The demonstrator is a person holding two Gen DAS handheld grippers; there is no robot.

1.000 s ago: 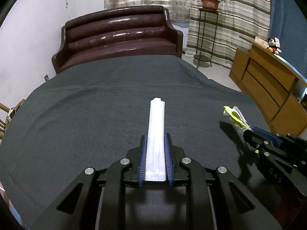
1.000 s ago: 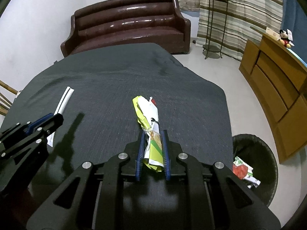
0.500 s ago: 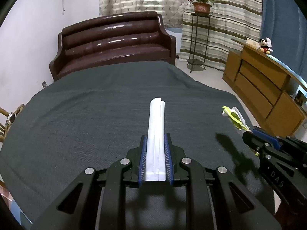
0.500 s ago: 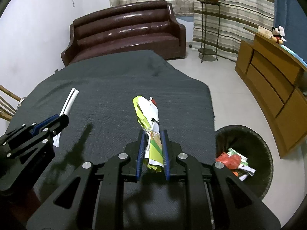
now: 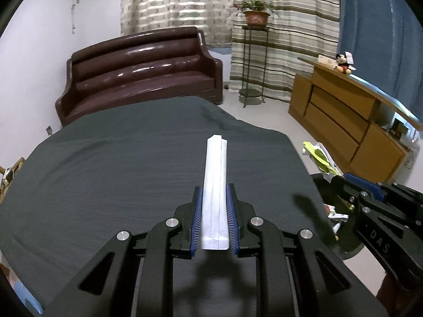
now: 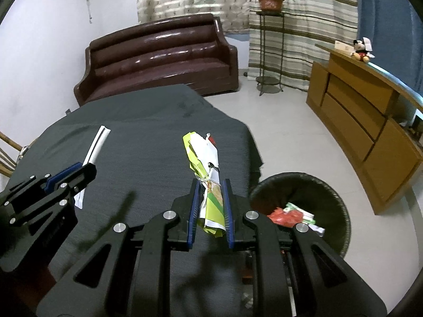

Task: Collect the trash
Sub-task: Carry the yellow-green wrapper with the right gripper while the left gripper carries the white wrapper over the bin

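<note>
While both grip trash, white strip, crumpled wrapper, bin

Only legible marking: letters "DAS" on the black body of the right gripper, partly cut off.

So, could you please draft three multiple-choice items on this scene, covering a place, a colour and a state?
1. Where does the waste bin stand?
A. on the sofa
B. on the floor beside the table's right edge
C. on the wooden cabinet

2. What colour is the folded paper strip in the left gripper?
A. white
B. red
C. black

3. How is the right gripper?
A. wide open and empty
B. shut on nothing
C. shut on a crumpled wrapper

Answers:
1 B: the waste bin sits on the pale floor by the table.
2 A: the paper strip in the left gripper is white.
3 C: the right gripper clamps the crumpled wrapper.
</note>
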